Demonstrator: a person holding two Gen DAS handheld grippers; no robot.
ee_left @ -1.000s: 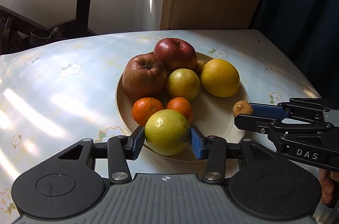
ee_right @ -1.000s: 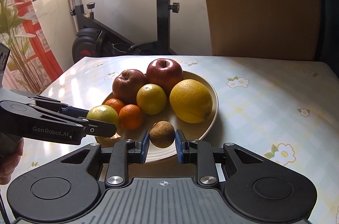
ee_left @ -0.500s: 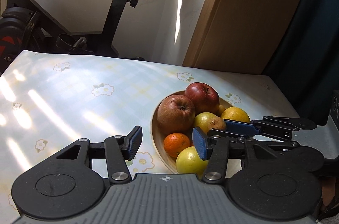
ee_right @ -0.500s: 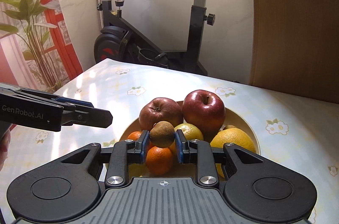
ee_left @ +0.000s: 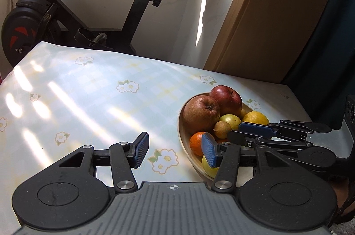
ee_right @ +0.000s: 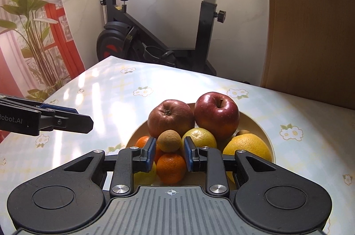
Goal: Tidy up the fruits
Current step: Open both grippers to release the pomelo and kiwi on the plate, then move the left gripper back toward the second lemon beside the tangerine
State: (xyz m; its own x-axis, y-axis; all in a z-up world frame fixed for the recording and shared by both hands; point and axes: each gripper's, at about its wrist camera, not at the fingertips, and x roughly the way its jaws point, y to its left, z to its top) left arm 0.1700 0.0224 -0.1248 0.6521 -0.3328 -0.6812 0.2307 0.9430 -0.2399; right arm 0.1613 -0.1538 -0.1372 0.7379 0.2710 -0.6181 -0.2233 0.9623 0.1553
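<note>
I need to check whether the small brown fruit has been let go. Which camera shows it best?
The right wrist view: the small brown fruit sits centred on the pile, with visible gaps to the right gripper pads either side. The left wrist view shows it smaller, partly hidden behind that gripper's fingers.

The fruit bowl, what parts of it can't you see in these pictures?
- Left wrist view: the right gripper covers the bowl's right side and most of the big yellow citrus.
- Left wrist view: the left gripper's own finger hides most of the yellow-green fruit.
- Right wrist view: the gripper body hides the bowl's near rim.
- Right wrist view: the pads' gap around the small brown fruit is unclear, so touching cannot be told.
</note>
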